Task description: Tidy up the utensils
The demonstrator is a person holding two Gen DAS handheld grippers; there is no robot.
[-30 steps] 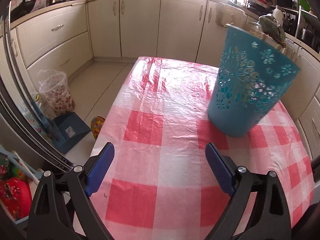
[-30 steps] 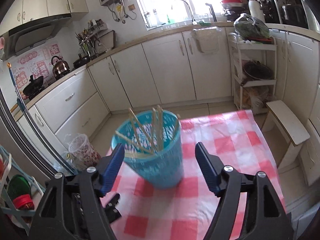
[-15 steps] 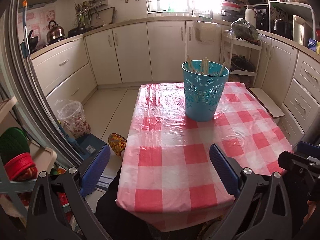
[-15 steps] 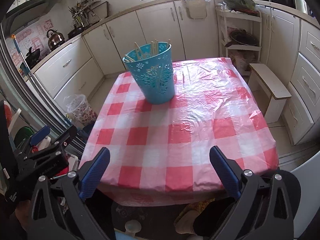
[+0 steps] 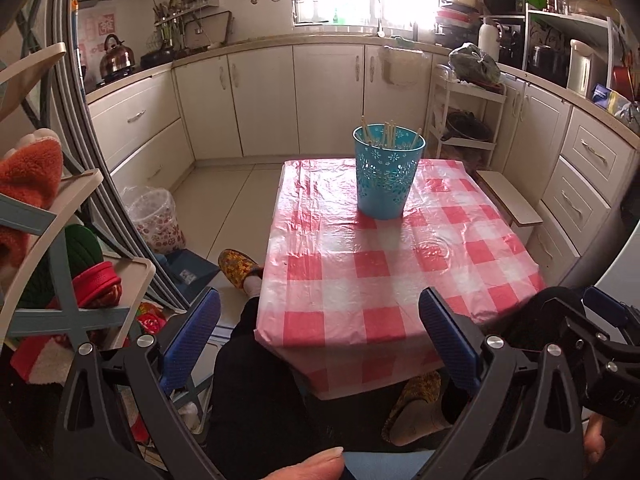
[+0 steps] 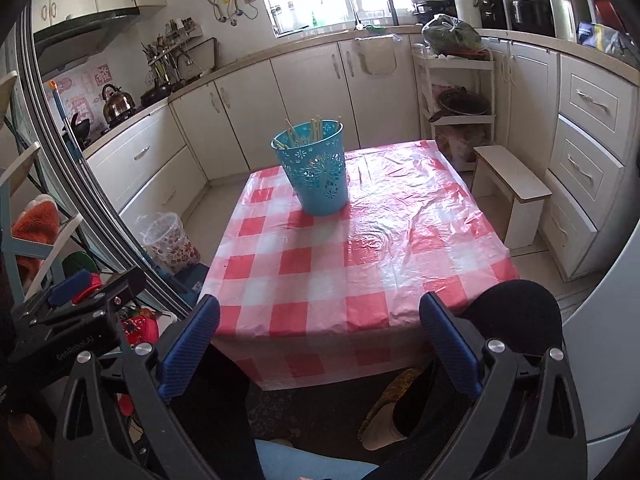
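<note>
Table [image 5: 400, 280]: rectangular, glossy crinkled plastic cloth in red-and-white check, frame centre.
Basket [image 5: 387, 172]: turquoise plastic, tapered round, pierced flower pattern, upright on the table's far half.
Chopsticks [image 5: 390, 134]: pale wooden sticks, standing in the basket.
Left gripper [image 5: 320, 336], right gripper [image 6: 320, 336]: black frames, ribbed blue pads, jaws just spread wide, empty, lower frame.

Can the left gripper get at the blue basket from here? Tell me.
Probably yes, after a long reach. The left gripper is open and empty, and only bare checked tablecloth lies between it and the blue basket at the far end.
</note>
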